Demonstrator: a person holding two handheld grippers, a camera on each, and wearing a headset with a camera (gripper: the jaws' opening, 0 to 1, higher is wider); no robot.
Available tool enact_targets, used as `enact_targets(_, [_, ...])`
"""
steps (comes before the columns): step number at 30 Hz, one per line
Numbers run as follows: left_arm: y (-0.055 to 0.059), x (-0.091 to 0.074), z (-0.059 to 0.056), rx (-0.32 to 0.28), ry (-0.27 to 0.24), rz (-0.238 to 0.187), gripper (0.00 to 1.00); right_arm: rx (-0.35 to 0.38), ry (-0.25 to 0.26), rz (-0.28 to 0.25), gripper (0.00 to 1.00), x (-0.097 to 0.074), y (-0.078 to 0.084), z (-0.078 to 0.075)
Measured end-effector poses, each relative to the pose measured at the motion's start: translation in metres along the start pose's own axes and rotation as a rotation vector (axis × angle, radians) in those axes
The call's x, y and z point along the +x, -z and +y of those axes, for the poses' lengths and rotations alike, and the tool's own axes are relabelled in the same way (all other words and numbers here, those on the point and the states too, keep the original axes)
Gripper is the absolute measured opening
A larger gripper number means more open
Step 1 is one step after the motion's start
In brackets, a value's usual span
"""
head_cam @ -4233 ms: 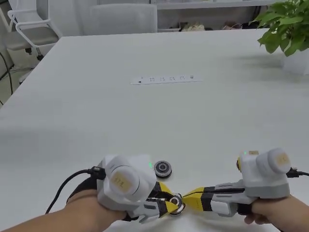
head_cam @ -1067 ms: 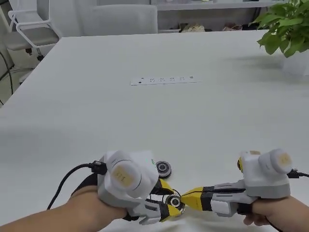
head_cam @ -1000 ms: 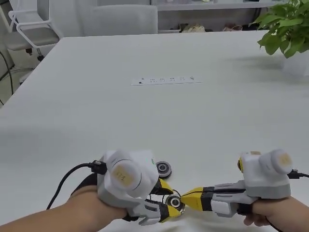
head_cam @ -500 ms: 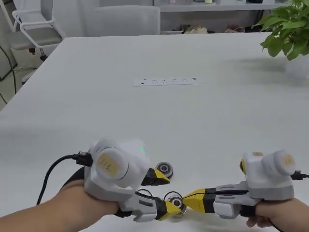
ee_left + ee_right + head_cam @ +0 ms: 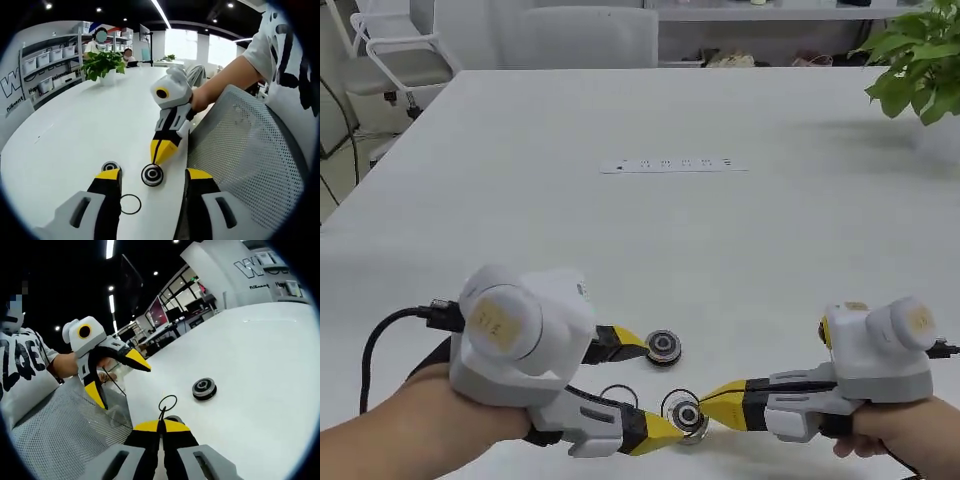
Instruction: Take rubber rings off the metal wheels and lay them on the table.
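Note:
My right gripper (image 5: 708,405) is shut on the rim of a small metal wheel (image 5: 682,415) at the table's near edge. That wheel (image 5: 152,175) lies between the wide jaws of my open left gripper (image 5: 645,388), which do not touch it. Just left of the wheel, a thin black rubber ring (image 5: 618,398) lies loose and flat on the table. A second wheel (image 5: 663,346), with a dark band around it, sits a little farther in. In the right gripper view, the ring (image 5: 167,402) lies just beyond my shut right gripper (image 5: 162,426), with the second wheel (image 5: 204,388) to its right.
A white power strip (image 5: 674,164) lies across the middle of the white table (image 5: 720,240). A potted plant (image 5: 920,60) stands at the far right corner. Chairs (image 5: 390,50) stand beyond the far edge. A mesh chair (image 5: 240,150) is right behind the near edge.
My left gripper has opened wide and drawn back to the left. A black rubber ring now lies loose on the table beside the held wheel. The right gripper has stayed put.

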State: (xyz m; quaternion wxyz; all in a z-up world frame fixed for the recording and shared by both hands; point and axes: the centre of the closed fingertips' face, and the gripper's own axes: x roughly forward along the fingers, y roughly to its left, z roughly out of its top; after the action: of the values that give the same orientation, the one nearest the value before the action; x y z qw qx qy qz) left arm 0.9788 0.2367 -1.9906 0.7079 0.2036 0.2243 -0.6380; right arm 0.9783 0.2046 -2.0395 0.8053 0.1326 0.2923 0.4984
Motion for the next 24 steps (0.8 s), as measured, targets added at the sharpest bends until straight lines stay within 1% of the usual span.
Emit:
enact_targets(3, [0.0, -0.008, 0.003, -0.005, -0.009, -0.008, 0.5, -0.006, -0.001, 0.002, 0.0, 0.0, -0.003, 0.0])
enact_targets(10, [0.001, -0.027, 0.01, -0.002, -0.049, -0.024, 0.56, -0.017, -0.006, 0.008, 0.0, 0.001, -0.008, 0.001])
enact_targets(12, [0.003, -0.034, 0.013, -0.011, -0.066, -0.028, 0.56, -0.023, -0.011, 0.013, 0.0, 0.002, -0.011, 0.001])
enact_targets(19, [0.012, -0.048, 0.016, -0.021, -0.104, -0.026, 0.58, -0.043, -0.023, 0.026, 0.0, 0.006, -0.017, 0.003])
enact_targets(24, [0.015, -0.056, 0.019, -0.036, -0.124, -0.034, 0.59, -0.057, -0.035, 0.04, 0.0, 0.01, -0.02, 0.006])
